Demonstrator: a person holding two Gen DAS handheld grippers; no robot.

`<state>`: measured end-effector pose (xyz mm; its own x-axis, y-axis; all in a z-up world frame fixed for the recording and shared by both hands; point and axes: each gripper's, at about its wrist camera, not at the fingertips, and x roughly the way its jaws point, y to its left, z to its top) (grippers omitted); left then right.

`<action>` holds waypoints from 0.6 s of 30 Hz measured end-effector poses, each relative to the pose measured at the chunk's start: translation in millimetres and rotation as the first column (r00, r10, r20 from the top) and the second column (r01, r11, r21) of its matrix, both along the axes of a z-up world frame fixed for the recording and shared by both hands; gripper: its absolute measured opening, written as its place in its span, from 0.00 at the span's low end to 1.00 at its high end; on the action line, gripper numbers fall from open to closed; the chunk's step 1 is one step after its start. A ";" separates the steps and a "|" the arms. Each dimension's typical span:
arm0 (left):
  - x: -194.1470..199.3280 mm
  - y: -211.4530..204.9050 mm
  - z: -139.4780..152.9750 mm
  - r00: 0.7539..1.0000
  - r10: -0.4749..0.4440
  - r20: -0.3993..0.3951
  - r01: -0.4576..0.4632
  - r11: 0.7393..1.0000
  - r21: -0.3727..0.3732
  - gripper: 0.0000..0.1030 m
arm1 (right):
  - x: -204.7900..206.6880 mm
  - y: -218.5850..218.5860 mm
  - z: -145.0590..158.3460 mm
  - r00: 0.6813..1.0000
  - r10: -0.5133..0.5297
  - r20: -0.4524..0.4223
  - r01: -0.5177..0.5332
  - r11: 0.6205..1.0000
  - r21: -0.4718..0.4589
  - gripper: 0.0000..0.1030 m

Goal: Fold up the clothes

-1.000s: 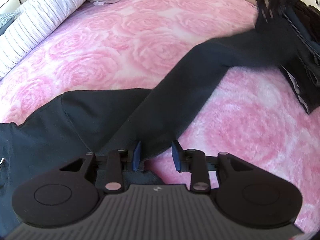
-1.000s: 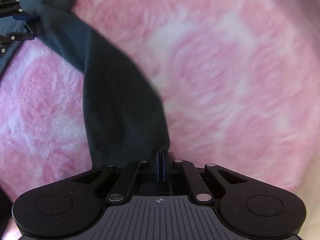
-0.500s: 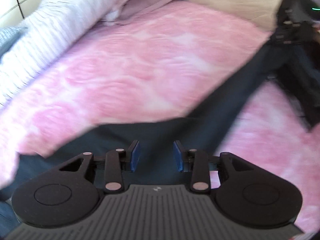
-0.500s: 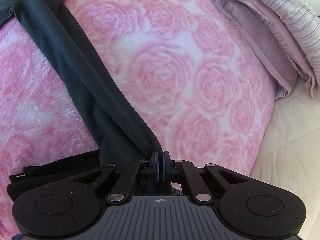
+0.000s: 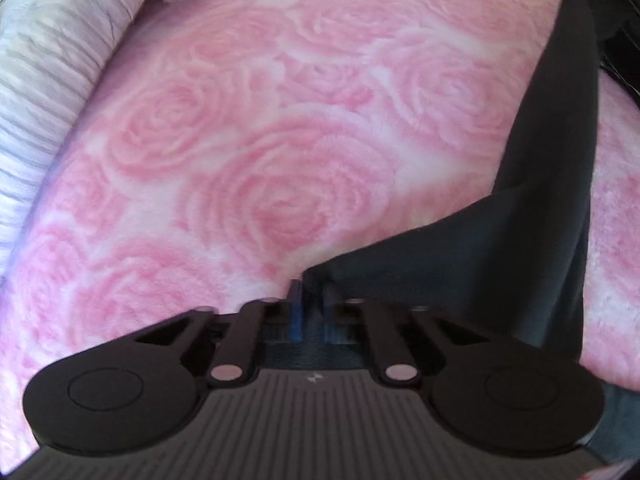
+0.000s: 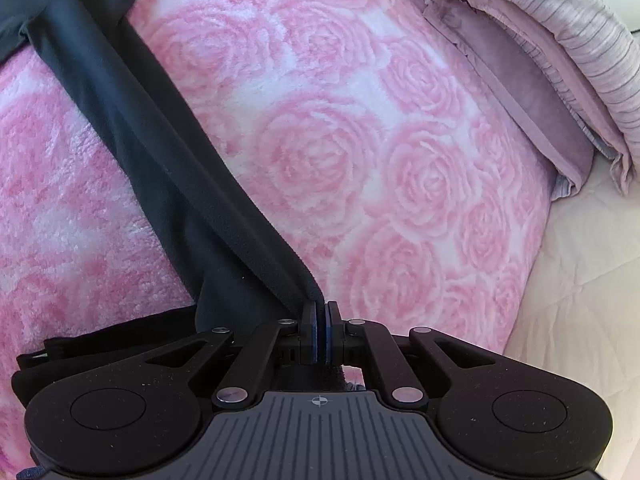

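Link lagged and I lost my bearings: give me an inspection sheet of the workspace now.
Surface: pink rose blanket, over the bed.
Job's things: dark garment, stretched between both grippers.
Clutter: striped bedding and mauve pillow at the blanket's edge.
Grippers: right gripper shut on the garment; left gripper nearly shut on a garment corner, blurred.
Cables: nothing seen.
Surroundings: cream sheet beside the blanket.

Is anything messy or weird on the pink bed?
Nothing is broken or spilled. The dark garment is pulled into a long twisted strip across the pink rose blanket, pinched by the right gripper, not flat yet.
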<state>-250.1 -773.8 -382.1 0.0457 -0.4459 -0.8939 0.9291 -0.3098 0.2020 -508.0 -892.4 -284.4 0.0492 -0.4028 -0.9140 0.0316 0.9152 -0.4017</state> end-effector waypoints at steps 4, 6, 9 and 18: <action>7.9 13.6 15.0 0.997 0.081 0.017 -0.079 0.991 -0.106 0.05 | -2.2 -10.6 15.4 0.992 -0.067 0.104 0.075 0.994 -0.076 0.03; 7.2 18.8 9.9 0.995 0.091 0.030 -0.087 0.990 -0.107 0.05 | -0.8 -14.7 9.5 0.993 -0.083 0.084 0.088 0.995 -0.054 0.03; 3.4 22.9 2.9 0.994 0.099 0.042 -0.095 0.991 -0.095 0.06 | 2.8 -21.8 -6.4 0.996 -0.082 0.033 0.083 0.996 -0.032 0.03; -4.9 25.9 21.2 0.980 0.196 0.022 -0.190 0.968 -0.167 0.16 | 3.2 -68.2 -10.2 0.966 -0.257 0.038 0.259 0.964 -0.067 0.03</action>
